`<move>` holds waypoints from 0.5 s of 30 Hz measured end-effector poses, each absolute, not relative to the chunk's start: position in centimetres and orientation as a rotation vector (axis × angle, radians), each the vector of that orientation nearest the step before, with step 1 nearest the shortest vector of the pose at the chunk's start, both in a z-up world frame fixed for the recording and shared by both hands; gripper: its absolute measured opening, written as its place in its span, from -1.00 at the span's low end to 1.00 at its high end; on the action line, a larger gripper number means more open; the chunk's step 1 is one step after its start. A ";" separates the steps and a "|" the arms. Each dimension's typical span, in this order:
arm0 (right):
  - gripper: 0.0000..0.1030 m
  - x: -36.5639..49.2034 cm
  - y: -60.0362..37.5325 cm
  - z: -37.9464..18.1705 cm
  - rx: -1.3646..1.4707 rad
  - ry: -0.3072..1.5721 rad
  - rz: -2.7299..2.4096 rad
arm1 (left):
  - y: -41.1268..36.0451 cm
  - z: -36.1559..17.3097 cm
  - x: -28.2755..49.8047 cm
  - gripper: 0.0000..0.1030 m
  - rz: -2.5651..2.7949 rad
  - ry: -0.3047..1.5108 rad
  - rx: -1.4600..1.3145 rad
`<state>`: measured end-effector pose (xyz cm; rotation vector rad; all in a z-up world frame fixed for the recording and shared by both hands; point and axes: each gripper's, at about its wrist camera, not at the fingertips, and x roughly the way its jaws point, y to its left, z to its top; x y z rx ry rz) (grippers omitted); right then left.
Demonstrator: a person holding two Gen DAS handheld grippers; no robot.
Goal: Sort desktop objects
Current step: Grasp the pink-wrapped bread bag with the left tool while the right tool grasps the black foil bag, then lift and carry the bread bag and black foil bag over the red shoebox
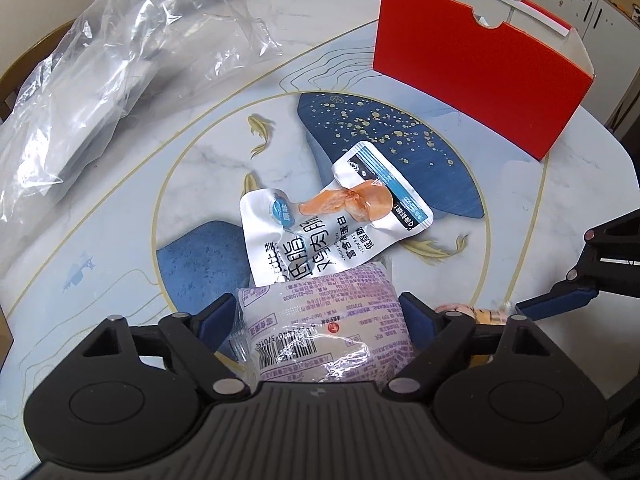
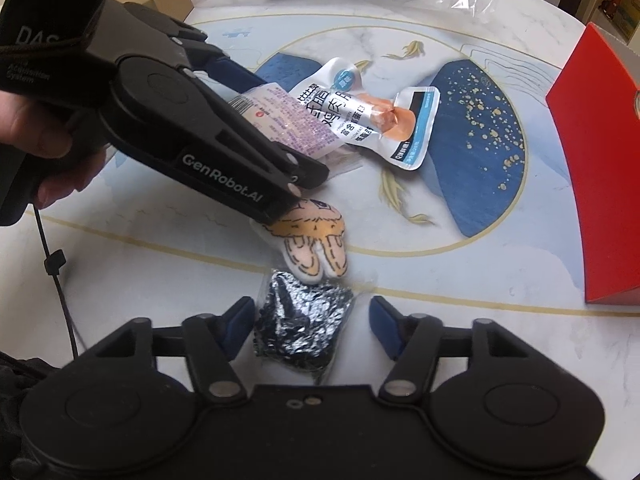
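Left claw (image 1: 318,314) pinching a soft pink-and-purple printed plastic snack packet (image 1: 320,328) across its width, low over the marble-patterned counter (image 1: 120,208), overlapping a white chicken-breast pouch (image 1: 320,232). Probably light, squashy, slick film; best held mid-body, gently. Right claw (image 2: 310,322) spread around a crinkly black-and-silver foil packet (image 2: 300,332) lying on the counter, not yet squeezed. Likely light and crushable; grip across the bulk. Tall red cardboard box (image 1: 476,76) well apart, open-topped.
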<state>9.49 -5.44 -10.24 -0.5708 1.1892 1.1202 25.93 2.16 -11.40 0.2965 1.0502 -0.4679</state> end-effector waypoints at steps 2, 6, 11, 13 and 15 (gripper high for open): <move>-0.07 9.5 -5.5 -10.2 -0.578 1.180 1.117 | 2.3 -11.4 25.7 0.67 -0.460 1.050 0.297; -0.25 9.8 -5.7 -10.1 -0.570 1.189 1.120 | 2.7 -11.4 25.2 0.61 -0.443 1.054 0.284; -0.31 10.4 -6.8 -10.1 -0.560 1.200 1.103 | 3.3 -11.3 24.5 0.51 -0.415 1.060 0.255; -0.33 10.8 -7.5 -10.2 -0.555 1.204 1.093 | 3.5 -11.3 24.1 0.45 -0.403 1.062 0.242; -0.34 11.2 -8.1 -10.2 -0.555 1.207 1.085 | 3.6 -11.2 23.8 0.42 -0.393 1.063 0.228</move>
